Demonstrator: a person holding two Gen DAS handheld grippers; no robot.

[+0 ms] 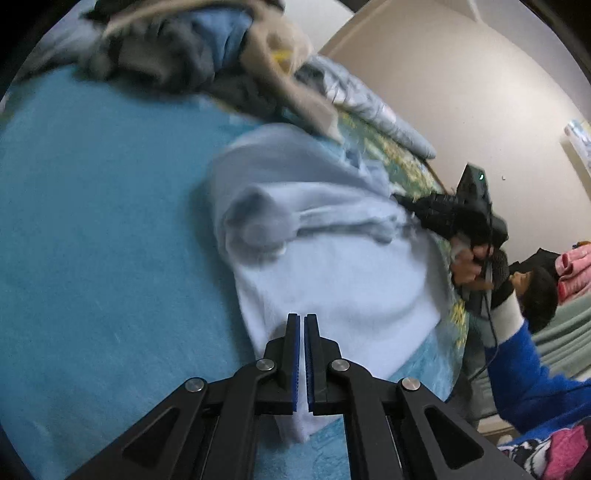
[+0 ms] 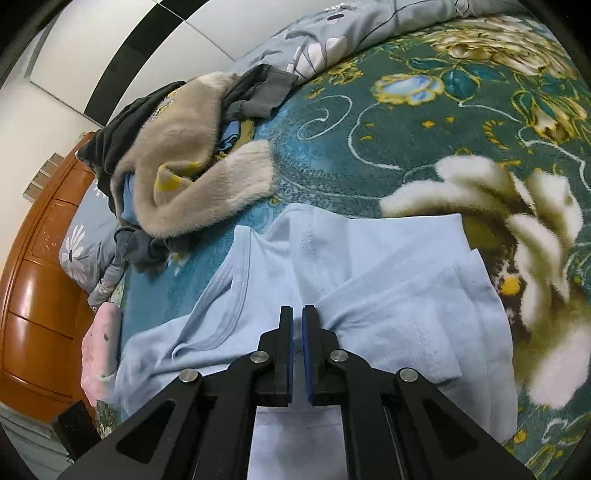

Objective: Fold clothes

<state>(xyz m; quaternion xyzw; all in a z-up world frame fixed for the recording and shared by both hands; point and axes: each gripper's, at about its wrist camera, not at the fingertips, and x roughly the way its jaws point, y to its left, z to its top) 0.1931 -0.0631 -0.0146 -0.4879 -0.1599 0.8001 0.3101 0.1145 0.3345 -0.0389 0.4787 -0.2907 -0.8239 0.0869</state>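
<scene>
So the bed [image 2: 388, 122] takes up basically everything, covered in a teal blanket with a big flower pattern (gold and white blooms on the side my right camera sees). Up near the headboard [image 2: 40, 280] there's the pile of clothes [image 2: 173, 162], with a fuzzy beige sweater draped over dark grey and blue stuff. A grey floral quilt [image 2: 351, 26] is bunched along the far edge.

The light blue t-shirt [image 2: 369, 266] lies on the blanket right in front of me, rumpled, neckline toward the pile. My left gripper [image 1: 303, 354] has its fingers pinched down on one edge of the shirt, fabric poking out between the blue pads. My right gripper [image 2: 297, 347] is clamped on the shirt too, at a fold near the collar, cloth bunching at the tips.

In the left view my other hand [image 1: 469, 266] is visible wrapped around the right tool's handle, blue sleeve [image 1: 532, 373] below it.
</scene>
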